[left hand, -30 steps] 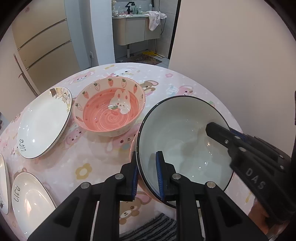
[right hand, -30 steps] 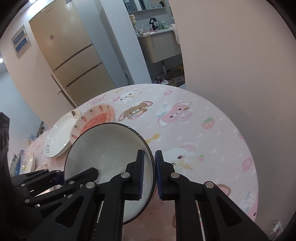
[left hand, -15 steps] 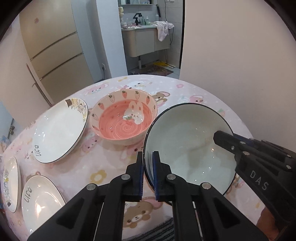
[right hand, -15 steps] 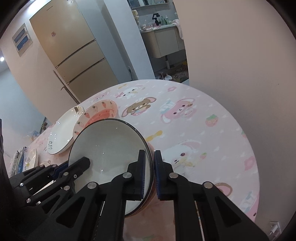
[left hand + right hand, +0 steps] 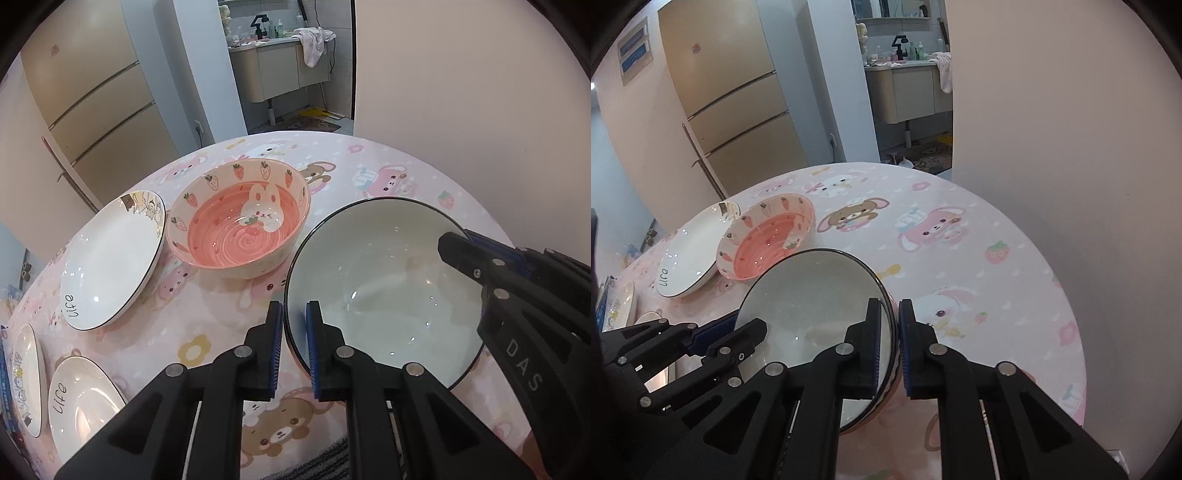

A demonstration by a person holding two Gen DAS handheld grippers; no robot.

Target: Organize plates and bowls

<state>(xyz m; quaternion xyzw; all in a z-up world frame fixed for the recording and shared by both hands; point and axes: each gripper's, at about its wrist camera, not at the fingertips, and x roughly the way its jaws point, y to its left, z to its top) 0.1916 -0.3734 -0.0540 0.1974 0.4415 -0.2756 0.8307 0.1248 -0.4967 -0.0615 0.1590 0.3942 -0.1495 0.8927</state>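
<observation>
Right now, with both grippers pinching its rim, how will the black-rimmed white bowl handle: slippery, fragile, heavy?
The white bowl looks like glossy glazed ceramic, so it is probably rigid, breakable and weighty for its size. The left hand-held gripper and right hand-held gripper clamp only thin rim edges, so it could slip or pivot. Its open round shape makes rolling unlikely.

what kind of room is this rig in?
Most likely a home dining corner. A round table under a pink cartoon-animal cloth holds plates and bowls, a tall fridge stands behind it, and an open doorway shows a bathroom vanity with a towel.
</observation>
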